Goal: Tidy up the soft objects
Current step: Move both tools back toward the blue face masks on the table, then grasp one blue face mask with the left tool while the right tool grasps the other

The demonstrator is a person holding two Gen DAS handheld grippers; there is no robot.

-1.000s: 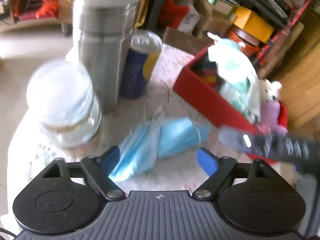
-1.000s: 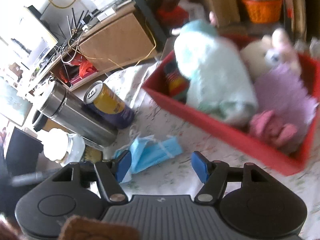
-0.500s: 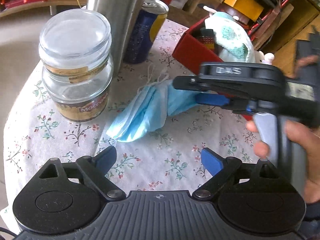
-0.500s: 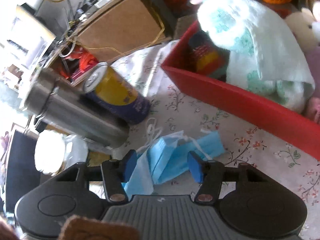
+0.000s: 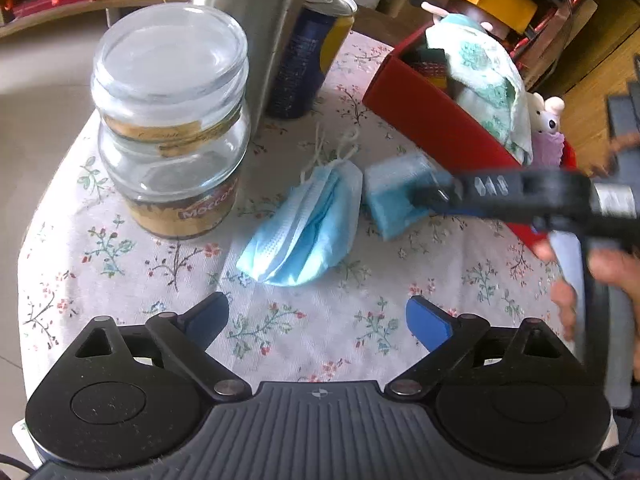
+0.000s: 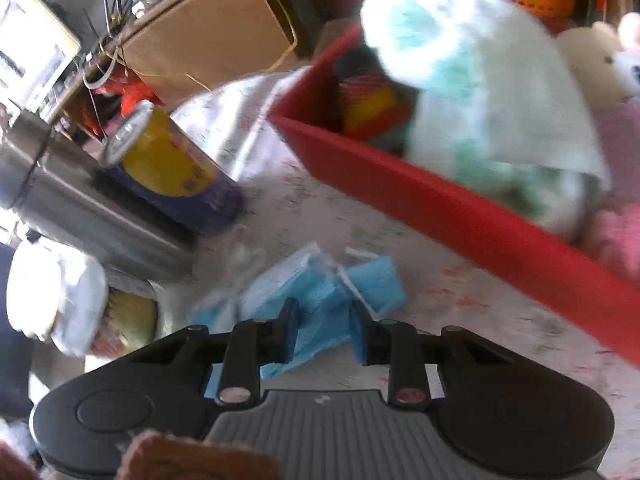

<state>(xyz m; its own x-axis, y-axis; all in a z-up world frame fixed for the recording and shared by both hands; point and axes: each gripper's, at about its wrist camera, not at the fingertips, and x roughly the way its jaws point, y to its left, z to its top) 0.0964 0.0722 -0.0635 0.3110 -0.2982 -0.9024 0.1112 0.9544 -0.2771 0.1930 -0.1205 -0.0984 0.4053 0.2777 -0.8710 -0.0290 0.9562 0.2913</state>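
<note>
A crumpled blue face mask (image 5: 308, 228) lies on the floral tablecloth (image 5: 280, 340); it also shows in the right wrist view (image 6: 316, 300). My right gripper (image 6: 323, 330) has its fingers closed in on the mask's right end, seen from the side in the left wrist view (image 5: 436, 196). My left gripper (image 5: 316, 318) is open and empty, hovering just in front of the mask. A red box (image 5: 436, 120) at the right holds a mint-patterned cloth (image 5: 488, 80) and plush toys (image 5: 548, 128).
A glass jar (image 5: 172, 120) stands left of the mask. A steel flask (image 5: 252, 12) and a blue-yellow can (image 5: 312, 52) stand behind it. The table edge curves at the left. Shelves and cardboard boxes fill the background.
My right gripper moved down onto the mask and its fingers narrowed around the mask's right end. My left gripper drew back slightly and stays open.
</note>
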